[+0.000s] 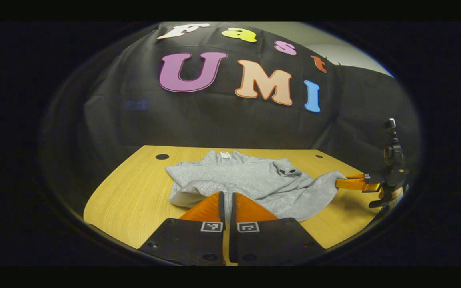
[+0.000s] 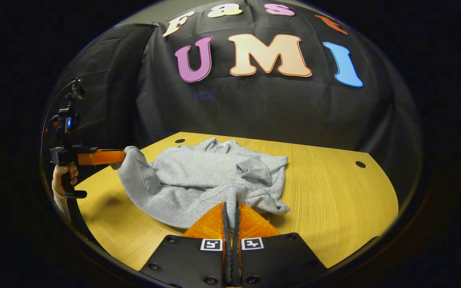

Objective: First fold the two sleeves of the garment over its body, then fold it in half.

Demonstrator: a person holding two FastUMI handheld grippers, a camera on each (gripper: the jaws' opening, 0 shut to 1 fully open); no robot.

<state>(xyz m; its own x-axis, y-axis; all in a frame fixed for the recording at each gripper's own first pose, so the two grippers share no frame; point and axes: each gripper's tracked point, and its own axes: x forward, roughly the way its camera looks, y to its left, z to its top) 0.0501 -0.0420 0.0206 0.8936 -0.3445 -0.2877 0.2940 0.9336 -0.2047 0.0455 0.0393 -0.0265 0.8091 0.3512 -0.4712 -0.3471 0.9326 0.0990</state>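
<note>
We see a grey sweatshirt (image 1: 250, 180) lying on the wooden table (image 1: 134, 196), collar toward the black booth wall (image 1: 214, 116), hem toward us. It is rumpled rather than flat. One sleeve (image 2: 256, 170) is already folded over the body, its cuff lying on the chest area.

Left gripper (image 1: 226, 200): in the left gripper view its two fingers stand almost together, with a thin strip of grey fabric showing in the narrow gap between them at the near hem. We read this as pinched on the hem edge. In the right gripper view the same gripper (image 2: 116, 158) appears at the far left, held by a hand (image 2: 60, 176) on its grip, fingers level above the table and closed on a corner of the sweatshirt that is lifted clear of the surface; a shadow lies on the table beneath.

Right gripper (image 2: 230, 212): in the right gripper view its fingers are likewise nearly together, with a fold of the grey ribbed hem pinched between them. In the left gripper view this gripper (image 1: 340, 183) shows at the far right, closed on the other near corner of the sweatshirt, slightly raised off the table.

The table has small dark round holes (image 2: 360, 164) near its back edge.
</note>
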